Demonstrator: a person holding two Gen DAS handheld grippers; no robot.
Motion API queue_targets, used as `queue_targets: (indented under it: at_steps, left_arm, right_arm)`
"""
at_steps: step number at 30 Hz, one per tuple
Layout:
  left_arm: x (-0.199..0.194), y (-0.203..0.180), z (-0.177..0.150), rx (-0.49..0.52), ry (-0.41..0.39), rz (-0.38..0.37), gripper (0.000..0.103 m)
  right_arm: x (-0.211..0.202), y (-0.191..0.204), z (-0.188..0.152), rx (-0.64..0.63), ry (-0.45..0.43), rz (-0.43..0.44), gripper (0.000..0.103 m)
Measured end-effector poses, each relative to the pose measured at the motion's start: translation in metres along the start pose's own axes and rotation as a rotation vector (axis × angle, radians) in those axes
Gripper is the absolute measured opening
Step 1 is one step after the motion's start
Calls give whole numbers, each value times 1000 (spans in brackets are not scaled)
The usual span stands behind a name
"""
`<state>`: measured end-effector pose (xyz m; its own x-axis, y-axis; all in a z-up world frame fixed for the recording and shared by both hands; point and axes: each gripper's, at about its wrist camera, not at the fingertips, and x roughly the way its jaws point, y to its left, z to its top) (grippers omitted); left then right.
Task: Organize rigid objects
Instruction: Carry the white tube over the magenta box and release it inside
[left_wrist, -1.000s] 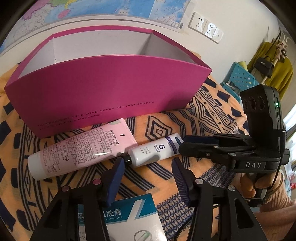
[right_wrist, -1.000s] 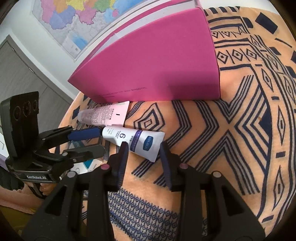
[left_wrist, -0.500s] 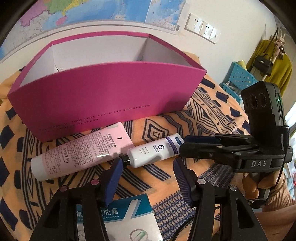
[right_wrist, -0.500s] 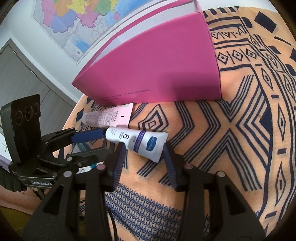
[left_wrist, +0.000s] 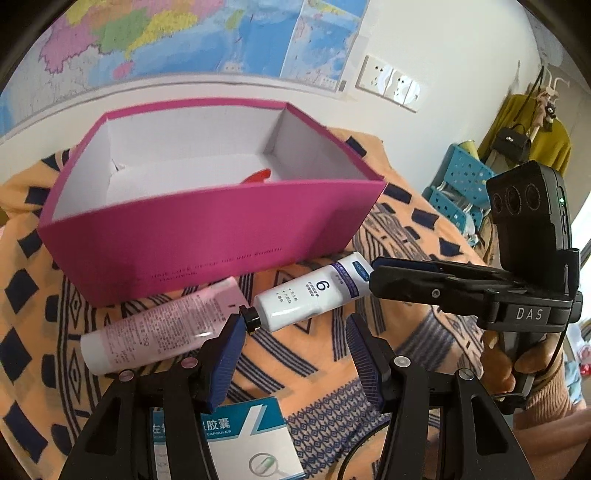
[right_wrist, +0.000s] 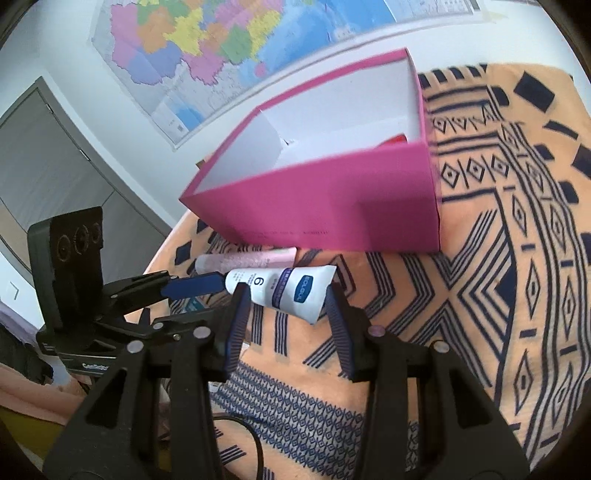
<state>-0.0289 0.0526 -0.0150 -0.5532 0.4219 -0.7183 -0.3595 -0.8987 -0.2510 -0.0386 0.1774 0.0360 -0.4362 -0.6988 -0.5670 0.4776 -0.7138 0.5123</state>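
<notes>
A white tube marked 6 with a black cap is held off the cloth, in front of the pink box. My right gripper is closed around its flat end; its fingers reach the tube from the right in the left wrist view. My left gripper is open and empty, just below the tube's cap. A pink tube lies on the cloth in front of the box. A red item lies inside the box.
A blue and white capsule carton lies on the patterned cloth under my left gripper. A wall with a map and sockets stands behind the box. Blue crates and hanging clothes are at the far right.
My right gripper has lifted the white tube off the cloth. Both views have risen, so the inside of the pink box now shows. The left gripper stays open.
</notes>
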Motion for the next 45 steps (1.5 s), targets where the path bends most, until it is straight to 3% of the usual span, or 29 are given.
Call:
queue_targets:
  at_steps: [26, 45]
  left_arm:
    - [-22, -18, 58, 83, -132, 26, 57]
    - [0, -10, 98, 69, -136, 14, 57]
  right_arm:
    - [-35, 15, 45, -94, -127, -35, 45]
    - [-26, -4, 76, -82, -131, -89, 45]
